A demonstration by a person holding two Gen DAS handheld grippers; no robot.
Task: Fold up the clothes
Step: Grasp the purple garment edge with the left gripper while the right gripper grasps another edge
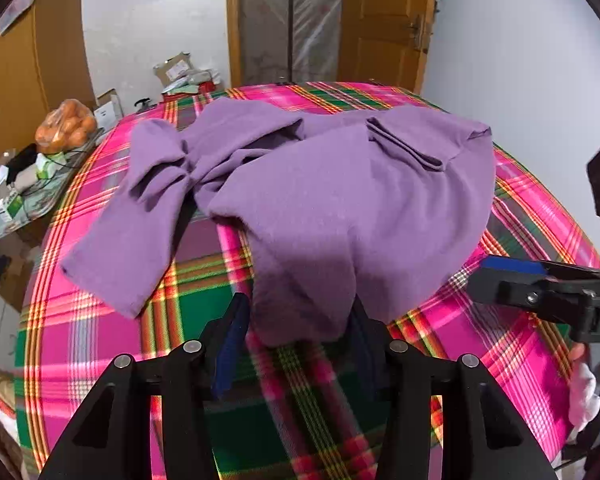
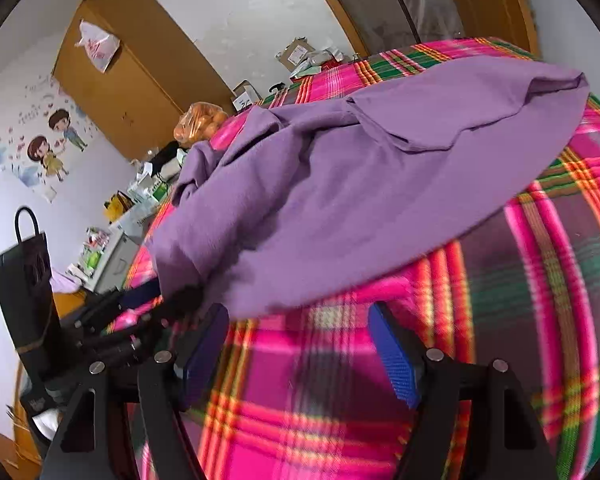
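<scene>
A purple knit garment lies rumpled on the pink and green plaid tabletop, one sleeve spread to the left. My left gripper has its jaws apart around the near hem of the garment, which sits between the blue pads. My right gripper is open and empty just in front of the garment's near edge; it also shows at the right of the left wrist view. The left gripper appears at the lower left of the right wrist view.
A bag of oranges and clutter sit on a side shelf to the left. Boxes stand past the table's far edge. A wooden door and wardrobe are behind. A black bag stands at left.
</scene>
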